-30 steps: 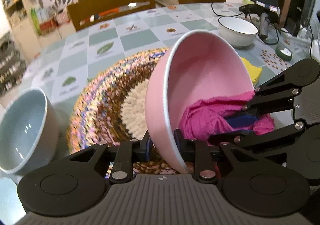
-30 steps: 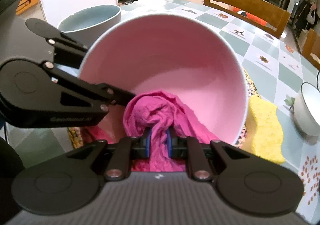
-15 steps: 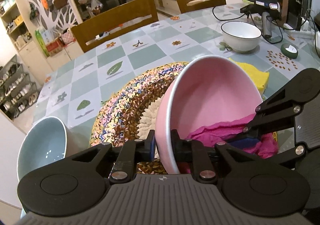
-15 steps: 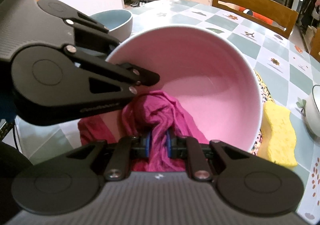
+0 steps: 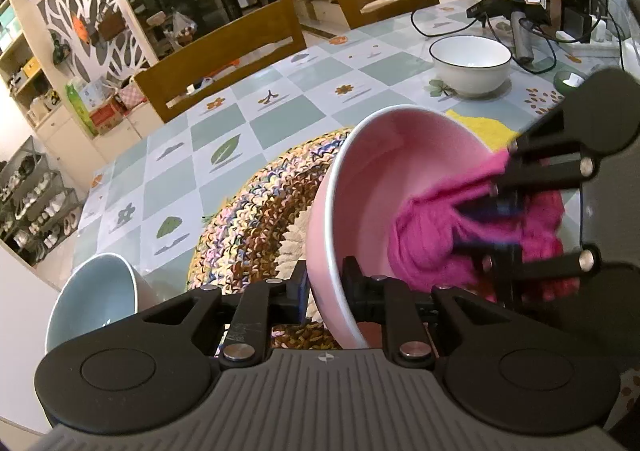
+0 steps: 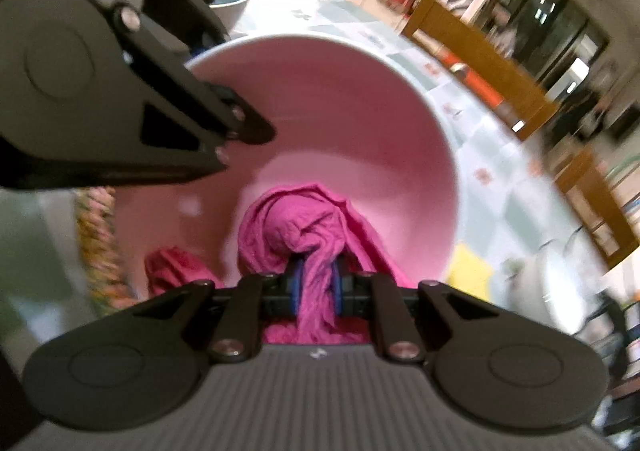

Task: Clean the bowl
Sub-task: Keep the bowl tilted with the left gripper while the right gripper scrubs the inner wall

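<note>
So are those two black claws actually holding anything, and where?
Yes. The left gripper clamps the tilted pink ceramic bowl by its near rim. The right gripper pinches a bunched fold of the magenta cloth inside it.

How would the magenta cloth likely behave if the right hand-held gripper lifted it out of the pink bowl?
Probably floppy: the magenta cloth bunches and creases where the right hand-held gripper pinches it. Likely light, since a narrow pinch carries it. Its loose ends would probably trail over the rim of the pink bowl, which the left hand-held gripper holds tilted.
</note>
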Available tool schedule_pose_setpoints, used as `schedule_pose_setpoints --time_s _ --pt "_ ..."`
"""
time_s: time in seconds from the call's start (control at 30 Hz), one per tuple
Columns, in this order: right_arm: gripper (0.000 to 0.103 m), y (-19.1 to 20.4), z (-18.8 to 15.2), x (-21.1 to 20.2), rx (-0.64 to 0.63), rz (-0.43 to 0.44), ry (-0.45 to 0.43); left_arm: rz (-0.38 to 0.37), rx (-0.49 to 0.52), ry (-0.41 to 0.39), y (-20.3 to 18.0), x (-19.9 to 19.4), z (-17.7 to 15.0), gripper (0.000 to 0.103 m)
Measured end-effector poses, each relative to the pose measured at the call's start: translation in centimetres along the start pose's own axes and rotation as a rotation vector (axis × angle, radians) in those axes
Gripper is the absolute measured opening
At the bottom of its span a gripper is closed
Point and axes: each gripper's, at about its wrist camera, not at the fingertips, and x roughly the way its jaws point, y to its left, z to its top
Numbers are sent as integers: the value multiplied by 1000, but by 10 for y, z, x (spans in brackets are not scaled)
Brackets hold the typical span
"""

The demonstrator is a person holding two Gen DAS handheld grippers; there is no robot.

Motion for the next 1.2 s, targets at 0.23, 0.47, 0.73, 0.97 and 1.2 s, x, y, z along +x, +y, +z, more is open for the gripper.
schedule_pose_setpoints --time_s 0.23,0.47,0.73,0.97,1.2 --pt "15 -5 -2 -1 -118 -98 -88 -3 20 -5 -2 0 3 21" --pt "14 3 -8 -12 -318 -140 -240 -4 37 -4 -3 2 6 22" --pt "14 13 -30 -36 -520 -169 -307 -7 66 -10 -6 1 4 23" --pt "14 8 -26 -27 -499 -172 -241 1 66 -11 -9 0 8 24" --pt "14 -1 -16 2 -447 -151 -182 2 70 -17 -9 1 9 25"
